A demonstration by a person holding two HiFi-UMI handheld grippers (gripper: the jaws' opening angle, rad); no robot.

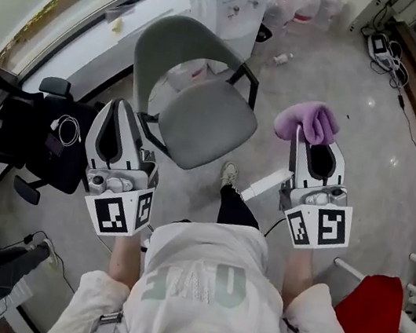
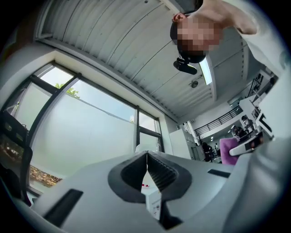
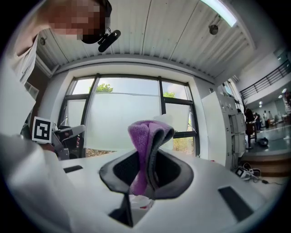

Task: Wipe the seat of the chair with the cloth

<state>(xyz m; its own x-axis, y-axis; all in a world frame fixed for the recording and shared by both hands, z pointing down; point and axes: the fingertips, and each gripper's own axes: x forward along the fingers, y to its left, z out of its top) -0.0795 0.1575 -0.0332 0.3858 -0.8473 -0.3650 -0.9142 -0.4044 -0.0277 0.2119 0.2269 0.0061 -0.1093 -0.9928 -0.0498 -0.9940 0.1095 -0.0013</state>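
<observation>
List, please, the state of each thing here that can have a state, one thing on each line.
Left gripper: shut, with nothing between its jaws.
Right gripper: shut on the cloth.
Cloth: purple, bunched up, held to the side of the chair and not on the seat.
Chair: upright, with nothing on its grey seat.

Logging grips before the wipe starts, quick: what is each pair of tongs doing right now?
Left tongs: closed, nothing between them.
Right tongs: closed on the purple cloth.
</observation>
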